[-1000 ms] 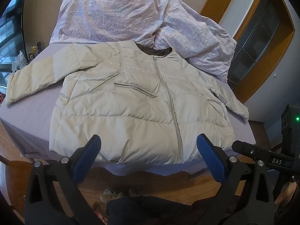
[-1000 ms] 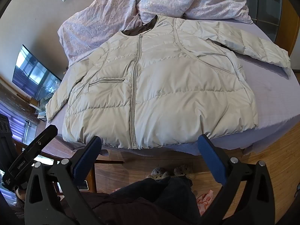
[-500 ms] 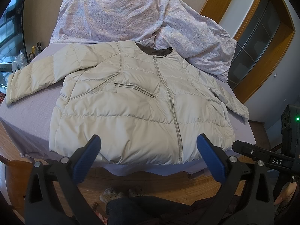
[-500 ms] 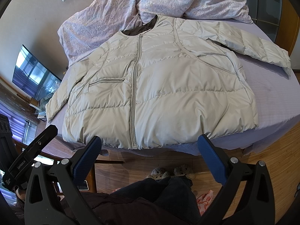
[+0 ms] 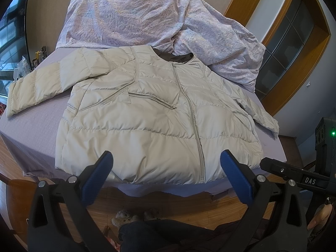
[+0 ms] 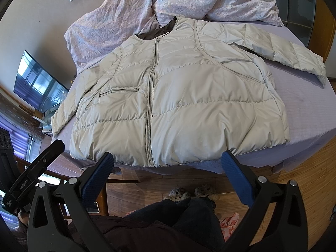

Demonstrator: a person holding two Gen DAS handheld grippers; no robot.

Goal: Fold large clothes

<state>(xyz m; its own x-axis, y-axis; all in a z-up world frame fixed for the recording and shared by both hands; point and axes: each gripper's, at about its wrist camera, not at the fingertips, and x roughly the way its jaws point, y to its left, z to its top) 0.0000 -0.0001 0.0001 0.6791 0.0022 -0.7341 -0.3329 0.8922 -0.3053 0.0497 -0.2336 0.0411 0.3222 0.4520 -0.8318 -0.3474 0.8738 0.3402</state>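
Observation:
A beige puffer jacket (image 5: 151,124) lies flat, front up and zipped, on a purple bed (image 5: 31,126), both sleeves spread out; it also shows in the right wrist view (image 6: 189,105). Its hem lies along the bed's near edge. My left gripper (image 5: 166,161) is open and empty, held just before the hem, above the floor. My right gripper (image 6: 168,161) is open and empty, also just short of the hem near the zipper's bottom end. Neither touches the jacket.
A crumpled floral duvet (image 5: 147,19) is piled at the head of the bed, behind the collar. A TV (image 6: 37,84) stands to the left. Wooden floor (image 6: 304,178), the person's legs and slippers (image 6: 189,193) lie below the grippers. A wood-framed window (image 5: 289,42) is at right.

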